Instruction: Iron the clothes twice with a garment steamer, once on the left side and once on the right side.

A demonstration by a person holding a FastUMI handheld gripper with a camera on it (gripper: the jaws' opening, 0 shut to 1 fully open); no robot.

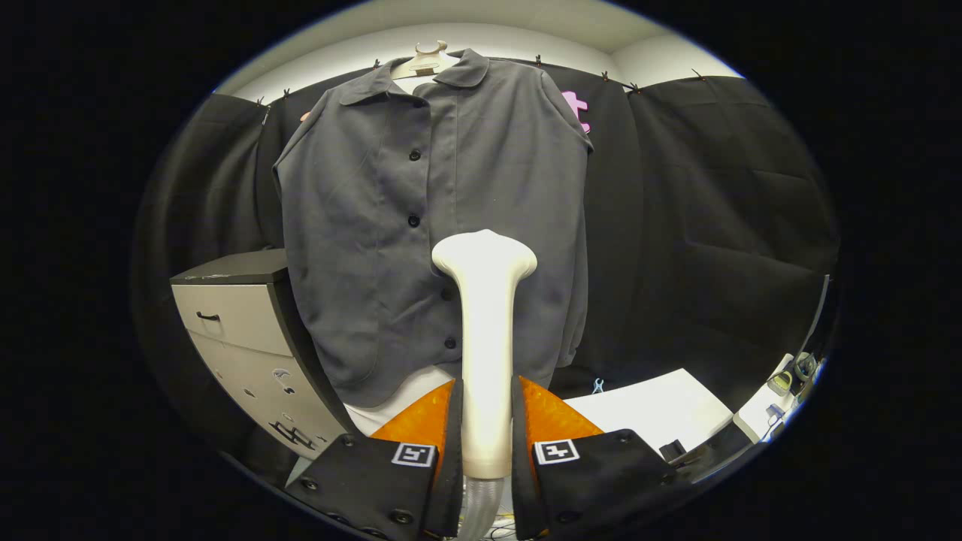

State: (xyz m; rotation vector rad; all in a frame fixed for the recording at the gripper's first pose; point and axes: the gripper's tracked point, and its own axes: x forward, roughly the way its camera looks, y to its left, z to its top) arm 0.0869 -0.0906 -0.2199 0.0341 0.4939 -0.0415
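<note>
We see the gripper [487, 432] as two black blocks, each carrying a small white square tag printed with a black pattern. Round black screw heads dot the blocks' faces and lower edges. The fingers [552, 413] are faced in bright orange with a fine textured surface and dark inner edges.

Dark grey buttoned shirt [436, 225] on hanger; white garment steamer [485, 330] upright, head at its lower front
</note>
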